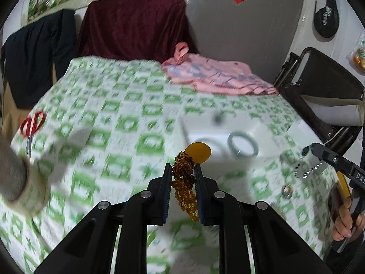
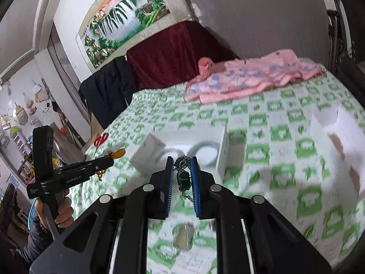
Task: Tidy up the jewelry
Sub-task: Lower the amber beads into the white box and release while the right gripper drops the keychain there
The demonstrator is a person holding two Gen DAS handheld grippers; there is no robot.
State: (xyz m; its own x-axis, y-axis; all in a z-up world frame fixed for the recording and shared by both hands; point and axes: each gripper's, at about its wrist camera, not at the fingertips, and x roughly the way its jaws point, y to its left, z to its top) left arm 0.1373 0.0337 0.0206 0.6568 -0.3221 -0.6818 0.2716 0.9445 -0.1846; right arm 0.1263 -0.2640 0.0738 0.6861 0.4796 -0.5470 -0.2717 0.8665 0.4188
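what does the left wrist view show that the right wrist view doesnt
Only the left wrist view: the amber bead necklace close up between the left gripper fingers, and a tape roll.
Only the right wrist view: the silver chain with a dark pendant clamped in the right gripper, and a waterfall poster.
Both: the white box, the bangle inside it, red-handled scissors, pink cloth.

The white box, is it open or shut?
Open. The white box shows its inside, with a grey-green bangle lying in it and no lid on top.
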